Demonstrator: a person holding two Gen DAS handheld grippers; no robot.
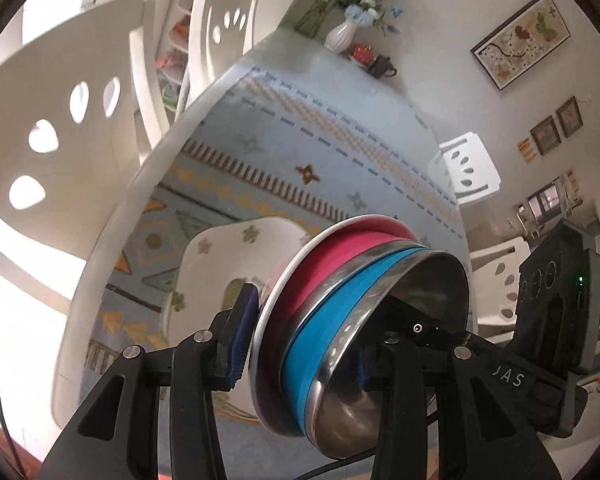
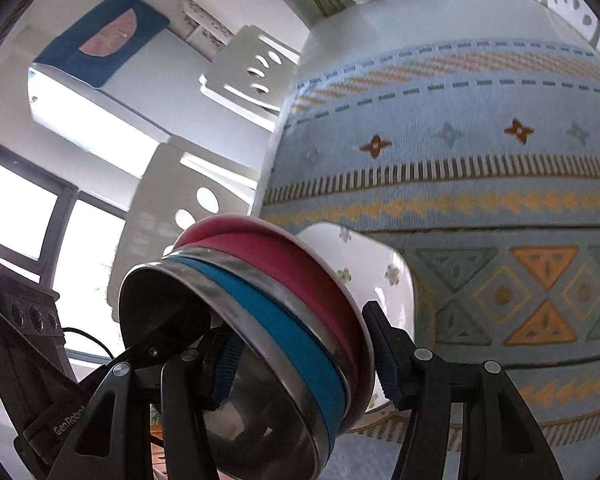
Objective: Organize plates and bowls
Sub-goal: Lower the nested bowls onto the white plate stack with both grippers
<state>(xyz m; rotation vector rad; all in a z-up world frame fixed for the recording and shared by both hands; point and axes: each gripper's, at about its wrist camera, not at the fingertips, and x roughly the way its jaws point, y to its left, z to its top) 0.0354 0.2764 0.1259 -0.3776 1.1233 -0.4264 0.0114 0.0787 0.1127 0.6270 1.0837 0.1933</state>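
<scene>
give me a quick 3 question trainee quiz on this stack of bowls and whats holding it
1. True or false: the stack of bowls is gripped by both the left gripper and the right gripper.
2. Which colour band is nearest the open steel bowl? A pink B blue C green
3. Fill in: behind the stack lies a white ___ plate on the patterned tablecloth.

Key: 1 true. 2 B. 3 floral.
</scene>
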